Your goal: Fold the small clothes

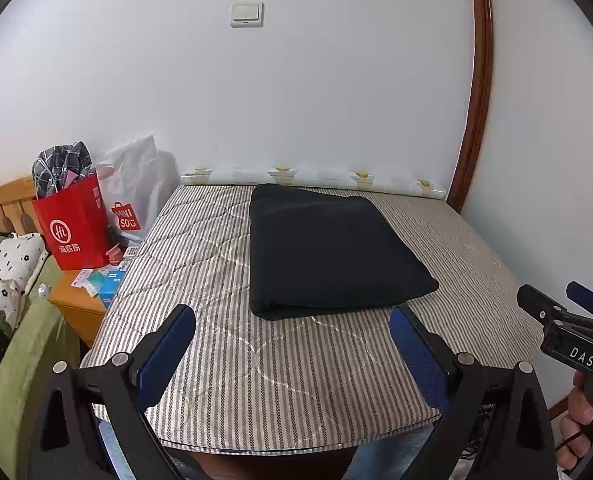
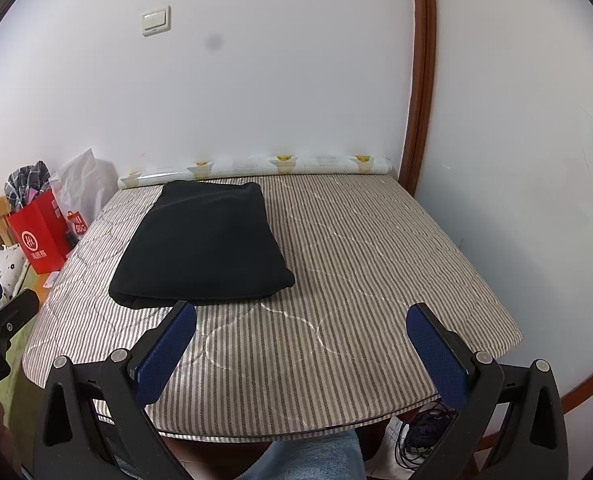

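Observation:
A black garment (image 1: 328, 250) lies folded into a flat rectangle on the striped table cover (image 1: 216, 272); it also shows in the right wrist view (image 2: 202, 244). My left gripper (image 1: 292, 320) is open and empty, held above the table's near edge just short of the garment. My right gripper (image 2: 302, 316) is open and empty, to the right of the garment above the striped cover (image 2: 376, 260). The right gripper shows at the right edge of the left wrist view (image 1: 560, 300). The left gripper shows at the left edge of the right wrist view (image 2: 4, 300).
A red paper bag (image 1: 74, 228) with checked cloth and a white shopping bag (image 1: 136, 196) stand on a wooden nightstand (image 1: 78, 308) left of the table. A bed with a floral pillow (image 1: 4, 272) is far left. A white wall and brown door frame (image 1: 478, 92) stand behind.

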